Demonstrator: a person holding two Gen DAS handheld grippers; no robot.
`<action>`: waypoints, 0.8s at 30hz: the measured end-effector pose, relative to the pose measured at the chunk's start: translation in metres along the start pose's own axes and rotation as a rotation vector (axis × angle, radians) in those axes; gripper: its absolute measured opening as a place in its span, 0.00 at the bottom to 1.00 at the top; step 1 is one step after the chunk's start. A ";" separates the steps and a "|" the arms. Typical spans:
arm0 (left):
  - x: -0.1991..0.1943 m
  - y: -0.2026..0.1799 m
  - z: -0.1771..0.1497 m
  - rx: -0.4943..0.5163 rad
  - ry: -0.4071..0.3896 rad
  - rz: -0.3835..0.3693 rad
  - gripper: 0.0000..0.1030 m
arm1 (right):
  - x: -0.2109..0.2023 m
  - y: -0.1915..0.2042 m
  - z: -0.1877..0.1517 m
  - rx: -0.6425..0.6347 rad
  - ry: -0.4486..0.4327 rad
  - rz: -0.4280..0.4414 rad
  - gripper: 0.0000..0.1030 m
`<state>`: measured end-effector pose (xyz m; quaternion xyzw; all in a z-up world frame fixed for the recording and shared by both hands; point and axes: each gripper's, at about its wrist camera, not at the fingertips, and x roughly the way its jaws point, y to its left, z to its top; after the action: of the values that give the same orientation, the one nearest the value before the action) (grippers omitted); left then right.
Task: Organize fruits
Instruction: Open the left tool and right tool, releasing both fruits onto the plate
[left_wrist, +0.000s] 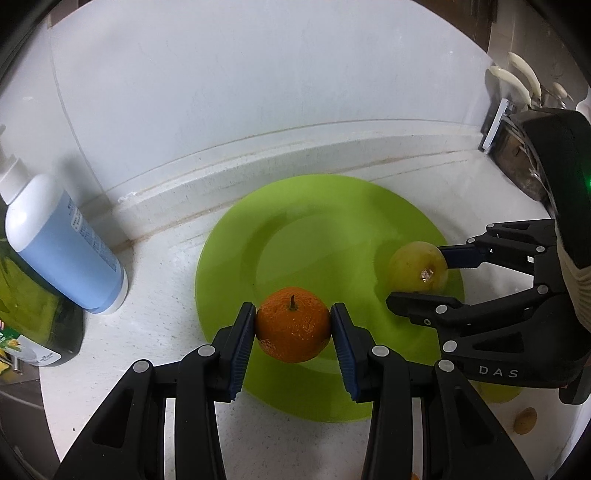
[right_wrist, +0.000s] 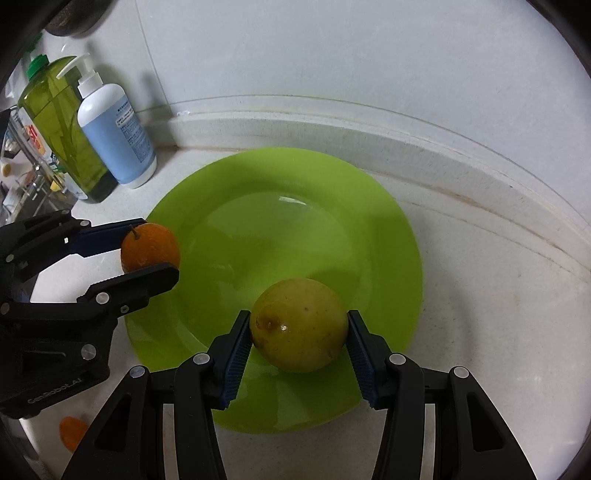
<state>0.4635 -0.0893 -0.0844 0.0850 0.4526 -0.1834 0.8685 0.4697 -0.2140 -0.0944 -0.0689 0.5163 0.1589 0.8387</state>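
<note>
Jaws of our left gripper (left_wrist: 293, 328) clamped on a round orange citrus fruit (left_wrist: 293, 325), our right gripper (right_wrist: 299, 332) clamping a yellow-green round fruit (right_wrist: 299, 325), both over the lime-green round plate (right_wrist: 280, 206) on the white speckled surface (right_wrist: 480, 332).

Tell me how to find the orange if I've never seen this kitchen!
Look for the big green plate on the white counter. Over its near edge, the left gripper holds the orange. It is bright orange with a stubby stem; the fruit beside it is yellow-green.

yellow fruit (right_wrist: 300, 324) gripped, green plate (right_wrist: 388, 236) below
</note>
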 end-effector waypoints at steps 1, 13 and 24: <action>0.001 0.000 0.000 0.001 0.002 0.003 0.40 | 0.001 0.000 0.000 0.000 0.002 0.001 0.50; 0.013 0.002 -0.004 0.004 0.027 0.009 0.40 | -0.002 -0.001 0.001 -0.012 -0.001 -0.004 0.50; -0.012 0.001 -0.004 -0.010 -0.026 0.022 0.52 | -0.010 0.000 -0.003 0.007 -0.025 0.023 0.53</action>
<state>0.4546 -0.0837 -0.0774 0.0831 0.4414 -0.1726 0.8766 0.4634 -0.2172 -0.0864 -0.0579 0.5072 0.1673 0.8434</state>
